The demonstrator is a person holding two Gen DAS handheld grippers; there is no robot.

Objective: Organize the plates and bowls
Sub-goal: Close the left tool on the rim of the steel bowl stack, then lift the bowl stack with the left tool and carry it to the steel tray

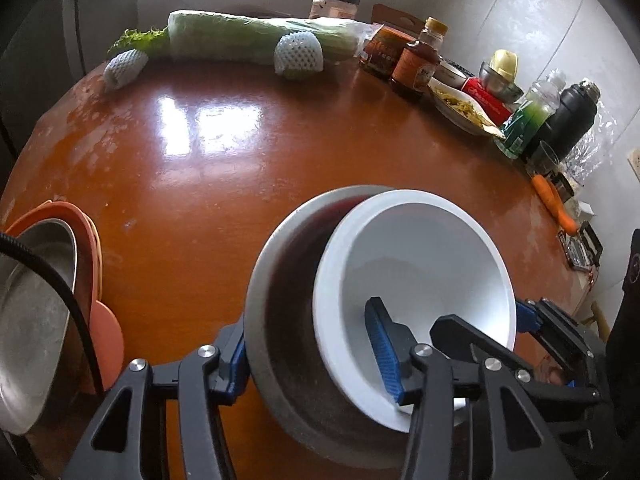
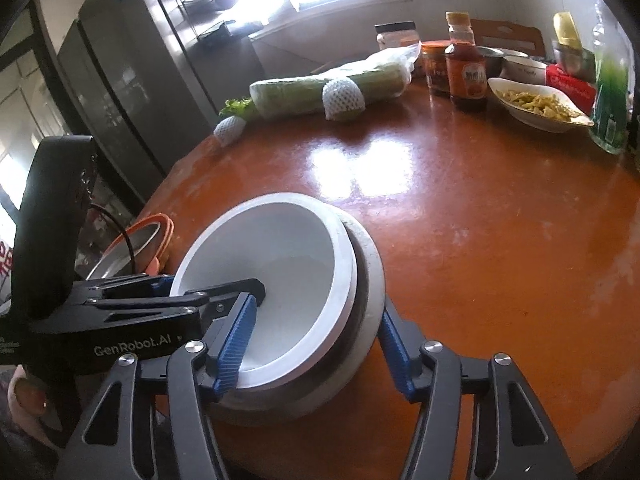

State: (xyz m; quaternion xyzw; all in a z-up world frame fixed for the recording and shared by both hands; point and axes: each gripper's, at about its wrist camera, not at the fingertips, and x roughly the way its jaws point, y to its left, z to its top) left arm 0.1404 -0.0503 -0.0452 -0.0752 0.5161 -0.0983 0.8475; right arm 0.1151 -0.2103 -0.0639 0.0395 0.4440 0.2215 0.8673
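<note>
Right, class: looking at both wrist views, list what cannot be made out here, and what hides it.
- Underside of the white bowl, left wrist view: hidden inside the grey metal bowl.
- Stack of orange plates and metal dish, left wrist view: cut off by the left edge.
- Labels on the brown sauce bottle, right wrist view: too small and blurred.
- Whether the left gripper pads press the bowls: unclear.

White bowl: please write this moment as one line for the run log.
white bowl tilted inside steel bowl | on table | left gripper, right gripper each straddle both rims | grip unclear
</note>
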